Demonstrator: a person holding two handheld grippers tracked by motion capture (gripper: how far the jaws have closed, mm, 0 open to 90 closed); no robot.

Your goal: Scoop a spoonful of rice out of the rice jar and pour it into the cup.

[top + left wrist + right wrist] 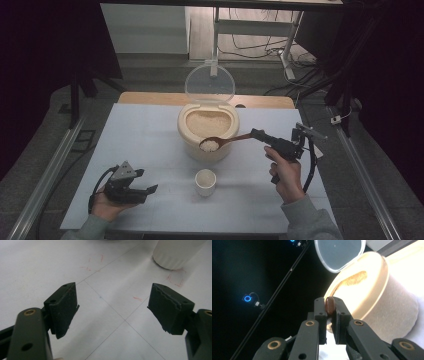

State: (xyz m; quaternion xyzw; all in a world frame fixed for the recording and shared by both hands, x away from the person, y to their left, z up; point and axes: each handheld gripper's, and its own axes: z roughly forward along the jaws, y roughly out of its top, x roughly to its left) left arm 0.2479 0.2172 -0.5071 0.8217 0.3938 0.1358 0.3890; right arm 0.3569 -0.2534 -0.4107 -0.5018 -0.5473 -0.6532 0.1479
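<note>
High view | no readable labels; red marks (135,298), maybe pen, on table (145,140)

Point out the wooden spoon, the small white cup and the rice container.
wooden spoon (210,145), high view, on its rice-filled bowl.
small white cup (205,187), high view, on its side wall.
rice container (184,135), high view, on its outer wall.

We are seeing bare surface (145,135) lying open all along the left side, wide enough for a hand-held gripper to pass. In the middle, the rice container (208,131) with its raised lid (209,82) is blocking the way, and the small cup (205,182) is standing just in front of it. The spoon (220,142) is crossing above the gap between them.
</note>
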